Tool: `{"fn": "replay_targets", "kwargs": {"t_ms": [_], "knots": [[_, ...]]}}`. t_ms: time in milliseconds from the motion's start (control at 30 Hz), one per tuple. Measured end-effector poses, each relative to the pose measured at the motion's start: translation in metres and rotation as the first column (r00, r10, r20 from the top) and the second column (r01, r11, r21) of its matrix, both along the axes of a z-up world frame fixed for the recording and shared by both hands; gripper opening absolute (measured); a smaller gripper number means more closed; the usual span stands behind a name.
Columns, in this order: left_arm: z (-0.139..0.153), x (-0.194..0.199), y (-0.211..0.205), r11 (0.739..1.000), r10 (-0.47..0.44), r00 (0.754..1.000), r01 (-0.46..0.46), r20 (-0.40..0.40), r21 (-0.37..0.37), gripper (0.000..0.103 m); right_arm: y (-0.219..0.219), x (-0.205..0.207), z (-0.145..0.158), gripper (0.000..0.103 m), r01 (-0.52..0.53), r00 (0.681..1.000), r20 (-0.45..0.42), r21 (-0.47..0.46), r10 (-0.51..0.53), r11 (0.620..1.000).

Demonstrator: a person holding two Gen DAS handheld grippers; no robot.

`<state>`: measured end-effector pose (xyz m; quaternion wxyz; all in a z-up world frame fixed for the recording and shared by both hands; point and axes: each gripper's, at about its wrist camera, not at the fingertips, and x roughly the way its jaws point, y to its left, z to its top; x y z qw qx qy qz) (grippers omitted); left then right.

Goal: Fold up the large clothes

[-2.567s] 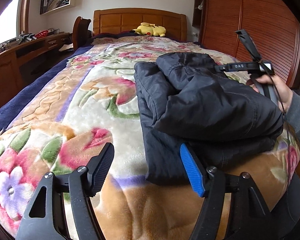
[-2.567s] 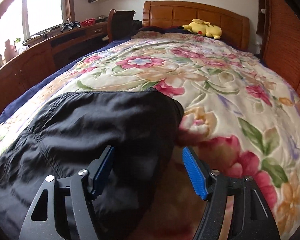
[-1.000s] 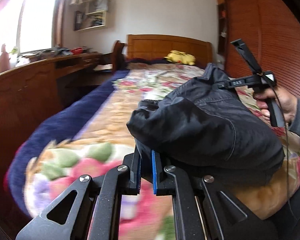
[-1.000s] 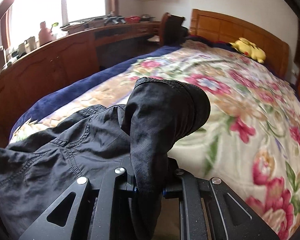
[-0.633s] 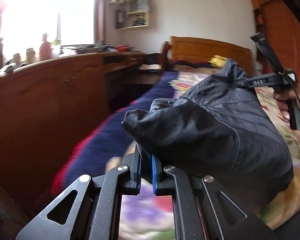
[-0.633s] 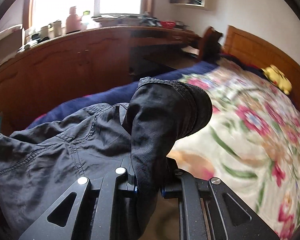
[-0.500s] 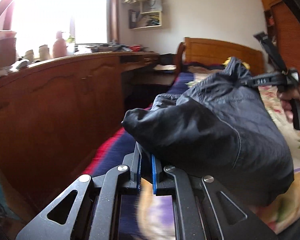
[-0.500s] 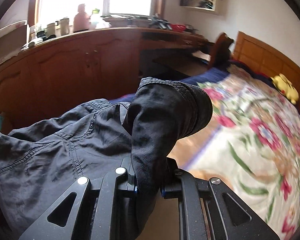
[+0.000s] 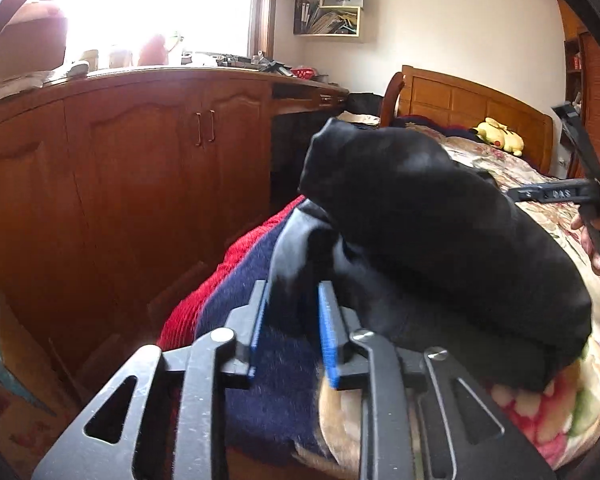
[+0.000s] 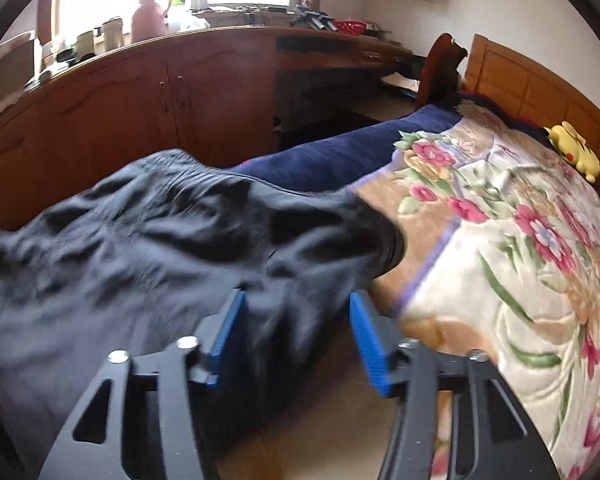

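Note:
A folded black jacket (image 9: 440, 232) lies in a bundle at the bed's near left corner, partly over the navy bedspread edge. It fills the left half of the right wrist view (image 10: 160, 248). My left gripper (image 9: 290, 320) is open, with a fold of the jacket loose between its blue pads. My right gripper (image 10: 296, 332) is open, jaws wide, with jacket cloth lying between them. The right gripper's handle and the hand on it show at the right of the left wrist view (image 9: 592, 208).
The bed has a floral blanket (image 10: 520, 260) over a navy and red bedspread (image 9: 236, 280). A wooden cabinet and desk (image 9: 120, 168) run along the left. A yellow plush toy (image 10: 574, 150) lies by the wooden headboard (image 9: 468, 108).
Both grippers carried the jacket bundle left toward the bed's corner, then opened. The jacket has dropped out of their grip and sags onto the bed.

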<state>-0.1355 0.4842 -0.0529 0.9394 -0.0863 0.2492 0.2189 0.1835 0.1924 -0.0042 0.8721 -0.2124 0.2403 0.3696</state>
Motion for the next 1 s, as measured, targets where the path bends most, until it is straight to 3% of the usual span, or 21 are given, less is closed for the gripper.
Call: {"fn": "replay_targets", "kwargs": {"t_ms": [67, 167, 233, 300, 400, 467, 700, 833, 1000], "knots": [[0.005, -0.006, -0.008, 1.0, -0.009, 1.0, 0.009, 0.005, -0.001, 0.041, -0.014, -0.009, 0.0, 0.067, 0.0, 1.0, 0.003, 0.011, 0.0, 1.0], [0.019, -0.018, -0.027, 0.999, -0.046, 0.999, 0.046, 0.019, 0.001, 0.046, -0.049, -0.024, -0.001, 0.07, -0.008, 1.0, 0.005, 0.042, 0.007, 0.999], [0.028, -0.024, -0.036, 0.998, -0.065, 0.997, 0.065, 0.035, 0.008, 0.067, -0.055, -0.039, 0.002, 0.071, -0.007, 1.0, 0.019, 0.051, 0.006, 0.999], [0.04, -0.033, -0.05, 0.998, -0.065, 0.995, 0.063, 0.073, 0.028, 0.079, -0.066, -0.055, 0.009, 0.072, -0.001, 1.0, 0.031, 0.078, -0.001, 0.997], [0.055, -0.036, -0.068, 0.995, -0.097, 0.991, 0.093, 0.093, 0.046, 0.08, -0.096, -0.074, 0.013, 0.073, 0.007, 0.999, 0.036, 0.12, -0.011, 0.993], [0.063, -0.035, -0.083, 0.992, -0.106, 0.99, 0.099, 0.089, 0.073, 0.088, -0.108, -0.089, 0.016, 0.073, 0.009, 0.999, 0.042, 0.133, -0.015, 0.991], [0.09, -0.026, -0.121, 0.985, -0.159, 0.98, 0.151, 0.117, 0.08, 0.089, -0.157, -0.128, 0.023, 0.073, 0.018, 0.996, 0.085, 0.19, -0.035, 0.982], [0.095, -0.017, -0.142, 0.98, -0.191, 0.975, 0.182, 0.112, 0.083, 0.098, -0.179, -0.137, 0.019, 0.073, 0.03, 0.994, 0.095, 0.217, -0.052, 0.976], [0.098, -0.001, -0.176, 0.966, -0.251, 0.964, 0.243, 0.09, 0.093, 0.098, -0.206, -0.147, 0.008, 0.076, 0.058, 0.991, 0.107, 0.231, -0.085, 0.971]]}}
